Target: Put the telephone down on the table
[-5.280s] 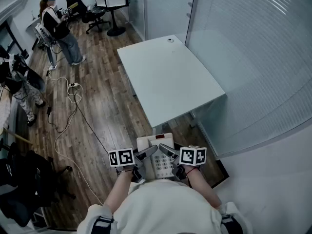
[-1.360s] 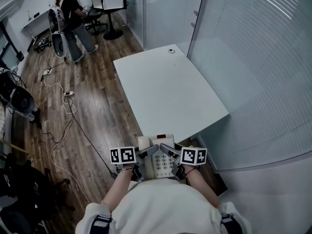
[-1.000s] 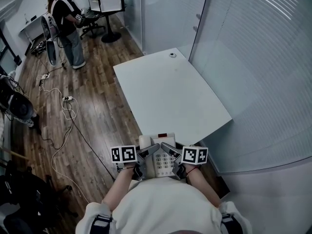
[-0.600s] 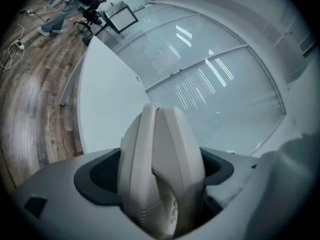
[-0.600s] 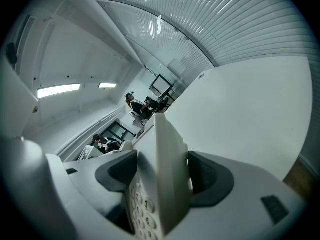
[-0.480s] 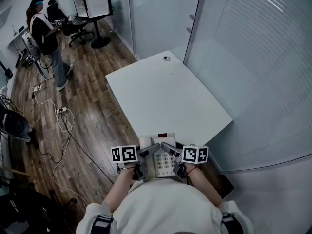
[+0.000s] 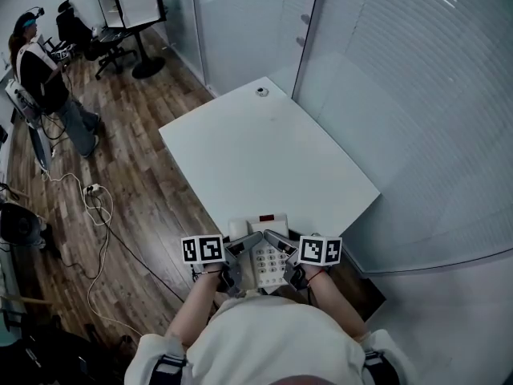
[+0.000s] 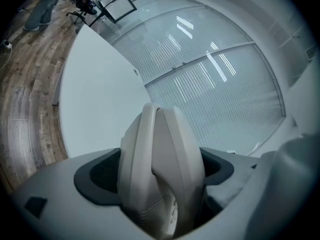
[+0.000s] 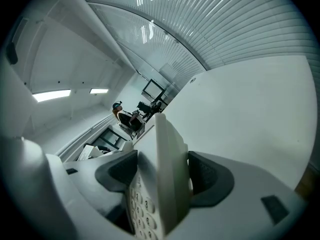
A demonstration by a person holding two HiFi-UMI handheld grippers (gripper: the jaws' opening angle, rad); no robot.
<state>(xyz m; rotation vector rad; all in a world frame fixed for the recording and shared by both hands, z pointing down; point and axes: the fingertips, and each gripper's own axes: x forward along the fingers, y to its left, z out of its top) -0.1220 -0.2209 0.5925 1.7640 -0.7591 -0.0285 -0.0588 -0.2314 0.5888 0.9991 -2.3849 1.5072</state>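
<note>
A cream desk telephone point(image 7: 264, 251) with a keypad and a small red display hangs in the air at the near edge of the white table point(image 7: 264, 155), held from both sides. My left gripper point(image 7: 242, 250) is shut on its handset side point(image 8: 160, 174). My right gripper point(image 7: 278, 248) is shut on its keypad side point(image 9: 160, 184). In both gripper views the dark pads press on the telephone's edges, and the table lies ahead beyond it.
A frosted glass wall point(image 7: 401, 95) runs along the table's right and far sides. A small round fitting point(image 7: 261, 91) sits at the table's far corner. Cables point(image 7: 96, 215) trail over the wooden floor at left. A person point(image 7: 44, 79) stands far left near a chair and monitor stand point(image 7: 128, 10).
The table has come nearer and the view has swung; the telephone stays held between both grippers, now just at the table's near edge. The person at far left has walked about.
</note>
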